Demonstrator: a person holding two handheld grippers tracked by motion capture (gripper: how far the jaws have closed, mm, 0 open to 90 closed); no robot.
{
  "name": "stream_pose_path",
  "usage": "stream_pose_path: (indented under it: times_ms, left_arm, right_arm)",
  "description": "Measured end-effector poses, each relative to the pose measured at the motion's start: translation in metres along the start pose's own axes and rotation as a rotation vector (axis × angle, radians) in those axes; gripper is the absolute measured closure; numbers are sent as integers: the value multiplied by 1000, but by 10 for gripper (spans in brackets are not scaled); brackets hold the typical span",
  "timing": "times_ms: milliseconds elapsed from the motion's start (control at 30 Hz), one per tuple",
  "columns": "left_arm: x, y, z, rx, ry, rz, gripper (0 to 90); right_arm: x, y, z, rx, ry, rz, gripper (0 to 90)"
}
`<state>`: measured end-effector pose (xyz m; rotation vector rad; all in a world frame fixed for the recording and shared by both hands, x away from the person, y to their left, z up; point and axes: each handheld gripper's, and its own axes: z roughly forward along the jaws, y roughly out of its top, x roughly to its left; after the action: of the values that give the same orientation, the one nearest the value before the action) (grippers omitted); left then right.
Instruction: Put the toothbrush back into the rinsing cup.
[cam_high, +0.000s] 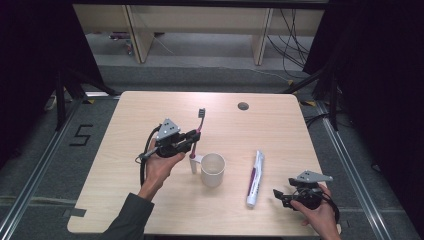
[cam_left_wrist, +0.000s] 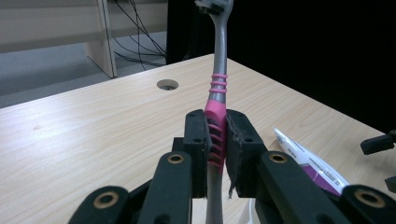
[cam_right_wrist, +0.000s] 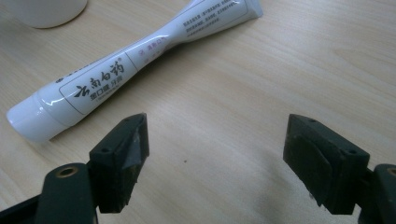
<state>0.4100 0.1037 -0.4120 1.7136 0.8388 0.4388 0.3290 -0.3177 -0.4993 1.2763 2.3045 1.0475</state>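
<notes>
The grey-and-pink plastic toothbrush (cam_high: 197, 131) stands raised at nine o'clock of the pale wooden surface (cam_high: 150, 200), bristles toward twelve, its ribbed pink grip pinched in the left claw (cam_left_wrist: 218, 140), probably so the head stays free to reach. Just toward three o'clock sits the white handled mug (cam_high: 213, 170), upright. Further right lies the white squeezed toothpaste tube (cam_right_wrist: 140, 51); beside its cap the right claw (cam_right_wrist: 229, 154) hovers spread wide, seemingly ready to grasp.

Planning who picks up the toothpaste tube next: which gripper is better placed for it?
Right, probably. The right gripper is open and empty, low over the table with the toothpaste tube just ahead of its jaws. The left gripper is shut on the toothbrush, held up beside the cup.
</notes>
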Motion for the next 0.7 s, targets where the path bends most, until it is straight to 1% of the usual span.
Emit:
stream_pose_path:
  times_ms: [167, 200, 233, 333, 367, 433, 567, 700]
  left_arm:
    - [-1, -4, -4, 13, -7, 9, 788]
    - [-2, -5, -5, 19, -6, 4, 787]
    - [-1, -6, -6, 27, -6, 10, 786]
    - [-1, -9, -7, 38, -8, 8, 785]
    - [-1, -13, -7, 49, -12, 6, 785]
    - [0, -17, -8, 67, -12, 8, 784]
    - [1, -25, -8, 92, -14, 0, 783]
    - [1, -30, -8, 102, -7, -2, 783]
  right_arm:
    - [0, 0, 0, 2, -1, 6, 231]
    - [0, 0, 0, 2, -1, 6, 231]
    - [0, 0, 0, 3, -1, 7, 231]
    - [0, 0, 0, -1, -1, 1, 231]
    - [0, 0, 0, -1, 0, 1, 231]
    - [0, 0, 0, -1, 0, 1, 231]
    - [0, 0, 0, -2, 1, 3, 231]
    - [0, 0, 0, 2, -1, 7, 231]
